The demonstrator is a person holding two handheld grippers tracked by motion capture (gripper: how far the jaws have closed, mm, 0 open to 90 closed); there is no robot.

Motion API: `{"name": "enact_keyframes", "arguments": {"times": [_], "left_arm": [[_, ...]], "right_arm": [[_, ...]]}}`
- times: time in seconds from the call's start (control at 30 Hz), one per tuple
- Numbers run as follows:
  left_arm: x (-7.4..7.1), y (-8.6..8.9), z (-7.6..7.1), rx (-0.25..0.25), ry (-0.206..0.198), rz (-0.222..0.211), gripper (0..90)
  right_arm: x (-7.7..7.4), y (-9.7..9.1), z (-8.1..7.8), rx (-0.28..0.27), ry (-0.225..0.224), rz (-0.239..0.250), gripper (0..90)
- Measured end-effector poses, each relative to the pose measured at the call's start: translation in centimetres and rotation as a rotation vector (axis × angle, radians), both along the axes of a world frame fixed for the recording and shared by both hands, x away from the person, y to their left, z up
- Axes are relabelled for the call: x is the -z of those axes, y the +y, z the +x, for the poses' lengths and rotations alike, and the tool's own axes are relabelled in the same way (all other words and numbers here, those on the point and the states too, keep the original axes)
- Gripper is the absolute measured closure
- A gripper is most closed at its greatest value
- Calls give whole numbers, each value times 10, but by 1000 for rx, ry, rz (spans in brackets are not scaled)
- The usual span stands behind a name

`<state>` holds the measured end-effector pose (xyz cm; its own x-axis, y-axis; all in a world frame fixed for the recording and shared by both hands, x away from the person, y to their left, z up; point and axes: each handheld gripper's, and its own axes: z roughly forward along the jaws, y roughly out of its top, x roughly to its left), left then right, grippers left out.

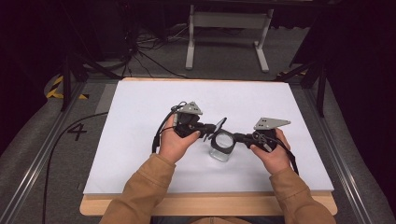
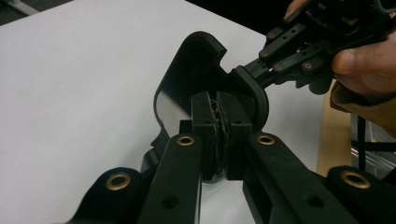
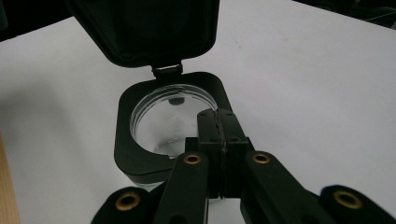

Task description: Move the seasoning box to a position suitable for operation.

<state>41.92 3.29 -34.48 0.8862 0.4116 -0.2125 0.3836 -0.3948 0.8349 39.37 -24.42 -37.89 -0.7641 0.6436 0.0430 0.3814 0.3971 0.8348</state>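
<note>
The left gripper (image 1: 211,128) is closed on the raised lid (image 2: 196,65) of a clear jar (image 1: 221,148), its jaws pressed together on the lid's edge. The right gripper (image 1: 239,138) is likewise closed, its jaws clamped on the jar's black rim (image 3: 128,149). The lid is swung up on its hinge (image 3: 166,70), so the jar's round opening is seen. The jar stands near the middle of the white table (image 1: 140,154), between the two hands.

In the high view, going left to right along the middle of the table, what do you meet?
Left hand → left gripper → open lid → clear jar → right gripper → right hand.
</note>
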Motion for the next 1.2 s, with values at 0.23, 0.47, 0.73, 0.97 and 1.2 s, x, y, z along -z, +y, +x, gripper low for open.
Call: {"name": "enact_keyframes", "arguments": {"times": [0.23, 0.47, 0.73, 0.97, 1.2], "left_arm": [[5, -11, -3, 40, 10, 36, 865], [14, -24, -4, 72, 29, 78, 859], [23, -31, -2, 87, 45, 116, 866], [12, -14, -1, 32, -2, 103, 861], [11, 38, 19, -71, 48, 171, 871]], "right_arm": [[-4, -6, -7, 58, -67, 32, 900], [-9, -22, -8, 118, -78, 53, 900], [-4, -31, -9, 133, -61, 64, 900], [-3, -31, -7, 125, -53, 72, 900], [11, -39, 6, 108, 27, 75, 900]]}}
